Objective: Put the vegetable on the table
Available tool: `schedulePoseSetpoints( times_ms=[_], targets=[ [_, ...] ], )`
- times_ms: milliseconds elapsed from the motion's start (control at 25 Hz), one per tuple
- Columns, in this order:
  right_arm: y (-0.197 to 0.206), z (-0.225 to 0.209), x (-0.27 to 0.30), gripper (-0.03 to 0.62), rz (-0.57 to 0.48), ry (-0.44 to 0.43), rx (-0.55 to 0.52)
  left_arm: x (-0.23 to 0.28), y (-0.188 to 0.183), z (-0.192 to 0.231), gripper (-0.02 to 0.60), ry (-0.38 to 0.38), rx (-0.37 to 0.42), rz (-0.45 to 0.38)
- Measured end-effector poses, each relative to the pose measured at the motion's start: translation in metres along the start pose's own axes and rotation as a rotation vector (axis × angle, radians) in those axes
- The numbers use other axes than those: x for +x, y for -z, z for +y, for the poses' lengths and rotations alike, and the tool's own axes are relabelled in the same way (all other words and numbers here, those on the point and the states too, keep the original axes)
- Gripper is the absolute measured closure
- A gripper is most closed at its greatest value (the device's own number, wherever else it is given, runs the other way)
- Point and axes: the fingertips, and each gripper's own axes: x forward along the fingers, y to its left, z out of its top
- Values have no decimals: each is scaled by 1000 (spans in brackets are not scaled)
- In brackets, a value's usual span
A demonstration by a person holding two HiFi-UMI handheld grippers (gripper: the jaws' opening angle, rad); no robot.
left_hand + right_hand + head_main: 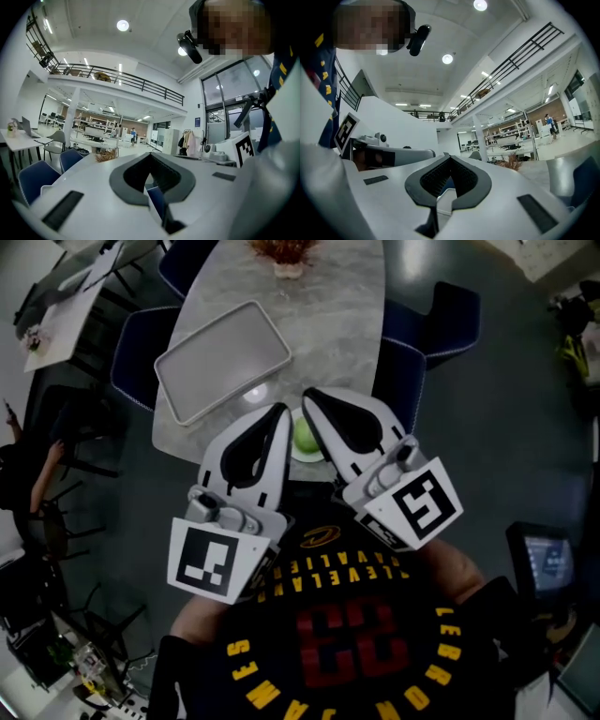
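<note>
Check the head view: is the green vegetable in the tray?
No, the green vegetable lies outside the tray, nearer the table's near edge.

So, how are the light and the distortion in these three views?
Head view: dim, darker toward the corners, with a white glare spot on the marble table beside the tray. Left and right gripper views: bright, strongly fisheye-bent, black border.

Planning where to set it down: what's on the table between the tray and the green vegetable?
Nothing: in the head view, only bare table lies between the tray and the vegetable, which sits on a white plate.
</note>
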Motion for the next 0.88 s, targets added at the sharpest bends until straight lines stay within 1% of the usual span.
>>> schedulePoseSetpoints(
  times_ms=[120, 240, 320, 400, 480, 560, 720, 800, 880],
  targets=[
    [1, -10, 1, 589, 3, 21, -3, 10, 1, 2, 581, 9, -7, 14],
    [9, -8, -1, 589, 8, 35, -63, 7, 9, 5, 581, 19, -17, 31],
    [13, -6, 0, 589, 15, 24, -81, 5, 11, 7, 581, 5, -9, 43],
    [15, -7, -2, 589, 31, 14, -65, 9, 9, 6, 581, -5, 13, 41],
    [15, -13, -6, 589, 37, 32, -45, 20, 8, 1, 581, 6, 4, 39],
    [14, -18, -9, 589, 30, 55, -30, 26, 12, -2, 581, 27, -2, 55],
    [12, -24, -9, 589, 5, 69, -27, 34, 13, -10, 581, 75, 2, 55],
    [10, -25, -8, 589, -17, 75, -21, 36, 14, -8, 581, 80, 12, 61],
    [5, -26, -8, 589, -53, 86, 24, 39, 14, -8, 581, 84, 17, 60]
  ],
)
